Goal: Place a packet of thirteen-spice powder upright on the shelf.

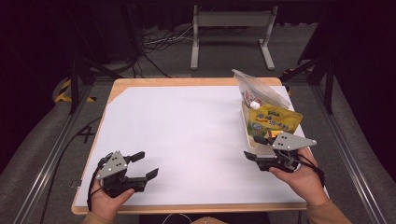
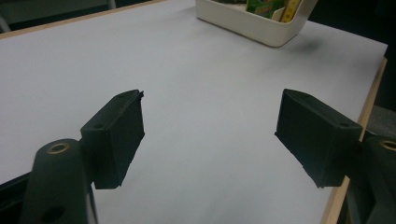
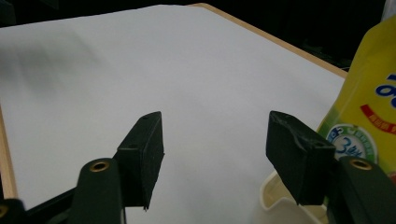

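Nearest to us, at the near left of the counter (image 1: 187, 130), our left hand-held gripper (image 1: 145, 167) rests low over the white sheet with its 2 jaws spread wide and nothing between them; in the left gripper view they frame bare white surface.

At the near right, our right hand-held gripper (image 1: 256, 148) sits at the near end of the cream tray (image 1: 246, 135). Its jaws are released too, with nothing clamped between them. In the right gripper view they point out across the sheet, with the tray's rim just beside the right-hand jaw and the yellow refill pouch (image 3: 371, 112) standing close beyond it.

Farther off, on the right side of the counter, the tray runs away from us holding the yellow refill pouch upright and, behind it at the far end, a clear plastic bag (image 1: 257, 91) with a white cap showing through.

We judge this to be the approach step: the right hand-held gripper is arriving at the tray and has gripped nothing yet. The next move calls for turning its jaws toward the pouch or the tray's near wall, bracketing 1 of them squarely, and only then clenching; the pouch is soft and may buckle or tip.
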Action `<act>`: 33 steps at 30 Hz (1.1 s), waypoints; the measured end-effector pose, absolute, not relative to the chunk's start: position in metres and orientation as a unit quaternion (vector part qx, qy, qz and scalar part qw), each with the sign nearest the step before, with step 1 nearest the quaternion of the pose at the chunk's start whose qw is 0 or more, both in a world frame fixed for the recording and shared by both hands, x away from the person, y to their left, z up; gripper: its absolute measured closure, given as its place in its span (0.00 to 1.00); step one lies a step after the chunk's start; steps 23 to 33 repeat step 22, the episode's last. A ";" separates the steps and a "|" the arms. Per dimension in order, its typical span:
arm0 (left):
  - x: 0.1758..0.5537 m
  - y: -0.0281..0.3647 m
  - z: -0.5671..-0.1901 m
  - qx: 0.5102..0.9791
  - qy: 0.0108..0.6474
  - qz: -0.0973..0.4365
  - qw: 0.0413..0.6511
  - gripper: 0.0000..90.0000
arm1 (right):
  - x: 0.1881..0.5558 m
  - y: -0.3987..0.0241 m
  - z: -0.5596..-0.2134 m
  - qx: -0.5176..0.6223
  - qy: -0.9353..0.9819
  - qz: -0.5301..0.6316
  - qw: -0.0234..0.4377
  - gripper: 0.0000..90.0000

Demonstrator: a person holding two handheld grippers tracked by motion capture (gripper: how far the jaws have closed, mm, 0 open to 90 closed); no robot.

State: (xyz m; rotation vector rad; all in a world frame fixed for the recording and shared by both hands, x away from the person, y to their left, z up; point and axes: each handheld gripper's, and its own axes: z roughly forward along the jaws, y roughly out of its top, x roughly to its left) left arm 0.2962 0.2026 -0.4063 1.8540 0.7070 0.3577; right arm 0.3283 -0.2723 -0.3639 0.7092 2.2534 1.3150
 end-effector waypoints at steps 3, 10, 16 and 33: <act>0.297 0.201 -0.408 0.783 0.291 0.148 0.530 0.27 | 0.327 -0.273 -0.380 0.258 0.814 0.475 0.210 0.42; 0.297 0.202 -0.409 0.779 0.278 0.138 0.545 0.27 | 0.330 -0.277 -0.401 0.275 0.817 0.468 0.197 0.42; 0.298 0.204 -0.412 0.781 0.276 0.126 0.546 0.27 | 0.333 -0.279 -0.410 0.285 0.818 0.462 0.190 0.41; 0.300 0.202 -0.414 0.788 0.287 0.136 0.528 0.27 | 0.332 -0.280 -0.410 0.284 0.813 0.472 0.188 0.39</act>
